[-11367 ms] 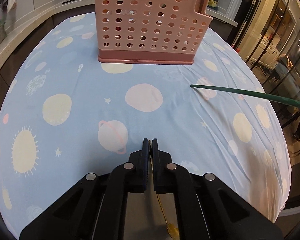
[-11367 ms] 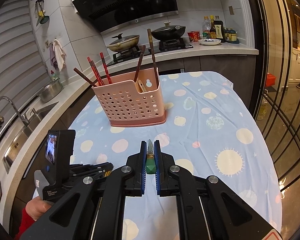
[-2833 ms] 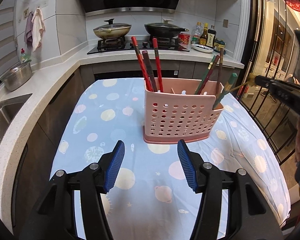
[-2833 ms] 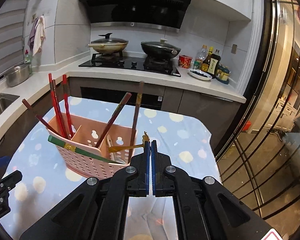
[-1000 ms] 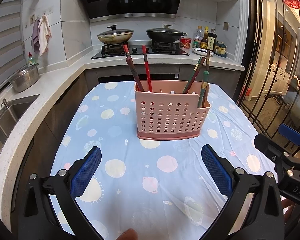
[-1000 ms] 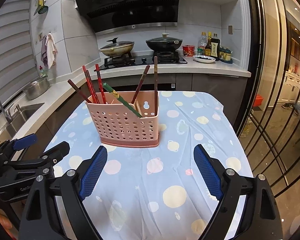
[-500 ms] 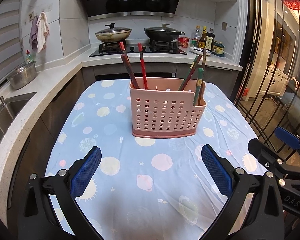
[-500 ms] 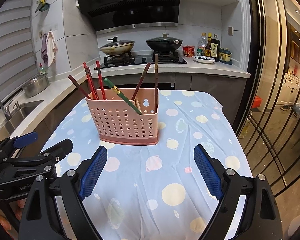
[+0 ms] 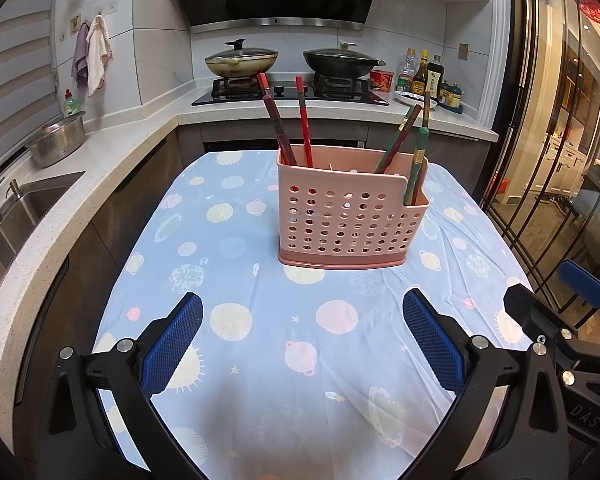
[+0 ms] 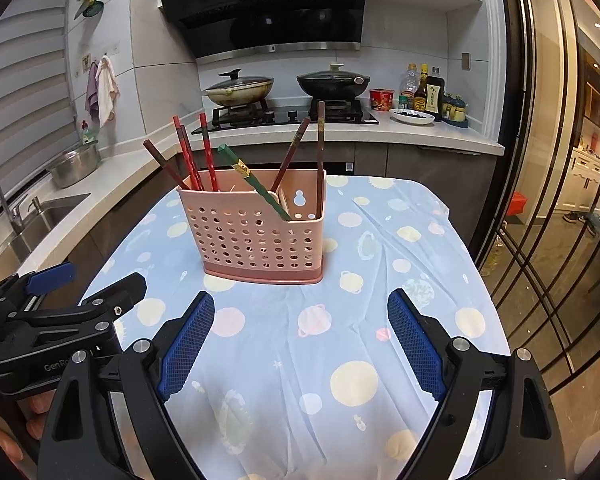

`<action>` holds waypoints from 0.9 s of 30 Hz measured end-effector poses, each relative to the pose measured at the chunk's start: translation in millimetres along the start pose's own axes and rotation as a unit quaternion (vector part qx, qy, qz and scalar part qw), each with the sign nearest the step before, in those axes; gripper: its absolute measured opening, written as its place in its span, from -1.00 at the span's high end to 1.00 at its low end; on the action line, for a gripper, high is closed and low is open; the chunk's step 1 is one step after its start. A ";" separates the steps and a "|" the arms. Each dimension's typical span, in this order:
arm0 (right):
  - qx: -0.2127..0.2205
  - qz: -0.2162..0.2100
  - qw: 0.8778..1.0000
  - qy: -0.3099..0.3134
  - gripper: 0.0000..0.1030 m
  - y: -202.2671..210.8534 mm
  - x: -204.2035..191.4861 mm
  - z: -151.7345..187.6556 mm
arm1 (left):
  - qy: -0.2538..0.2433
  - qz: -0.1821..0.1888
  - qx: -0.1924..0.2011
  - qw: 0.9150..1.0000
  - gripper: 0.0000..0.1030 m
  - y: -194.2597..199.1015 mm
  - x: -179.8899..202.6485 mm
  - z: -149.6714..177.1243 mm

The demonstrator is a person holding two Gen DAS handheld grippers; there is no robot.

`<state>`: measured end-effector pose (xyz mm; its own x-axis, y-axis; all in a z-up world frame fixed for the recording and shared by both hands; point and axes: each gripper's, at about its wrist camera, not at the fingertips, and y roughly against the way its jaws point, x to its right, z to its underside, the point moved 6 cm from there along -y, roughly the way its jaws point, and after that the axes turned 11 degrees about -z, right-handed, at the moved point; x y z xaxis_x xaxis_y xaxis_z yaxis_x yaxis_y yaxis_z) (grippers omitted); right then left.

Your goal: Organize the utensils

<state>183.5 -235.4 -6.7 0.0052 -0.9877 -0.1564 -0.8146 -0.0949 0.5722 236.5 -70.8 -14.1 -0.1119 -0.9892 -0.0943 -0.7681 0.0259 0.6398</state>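
Note:
A pink perforated utensil holder [image 9: 350,216] stands upright on the table with the blue planet-print cloth [image 9: 260,320]; it also shows in the right wrist view [image 10: 256,232]. Red chopsticks [image 9: 302,120] stand in its left part, brown ones and a green chopstick [image 9: 416,160] in its right part. In the right wrist view the green chopstick [image 10: 256,182] leans across the holder. My left gripper [image 9: 304,344] is wide open and empty, near the table's front. My right gripper [image 10: 300,348] is wide open and empty, back from the holder.
A counter with a sink [image 9: 28,208] and a steel bowl [image 9: 56,144] runs along the left. A stove with two pans [image 9: 292,60] and sauce bottles [image 9: 424,76] is behind the table. Glass doors with dark bars [image 9: 560,160] are on the right.
Both grippers, earlier shut on a gold utensil and the green chopstick, have opened and drawn back; the green chopstick now stands in the holder. In the last half second little has moved.

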 end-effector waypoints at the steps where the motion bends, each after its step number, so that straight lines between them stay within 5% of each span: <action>1: 0.000 0.000 1.000 0.001 -0.64 -0.3 -0.5 0.4 | -0.001 -0.001 0.000 1.000 -0.86 0.1 -0.5 0.3; 27: 0.000 0.008 1.000 -0.002 -0.71 -3.3 -3.5 2.6 | 0.008 -0.015 -0.008 1.000 -0.86 -4.6 -12.5 2.7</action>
<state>184.7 -231.2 -10.2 -0.0093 -0.9886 -0.1505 -0.8145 -0.0798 0.5747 239.7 -58.1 -18.0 -0.0782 -0.9918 -0.1010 -0.7610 -0.0061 0.6487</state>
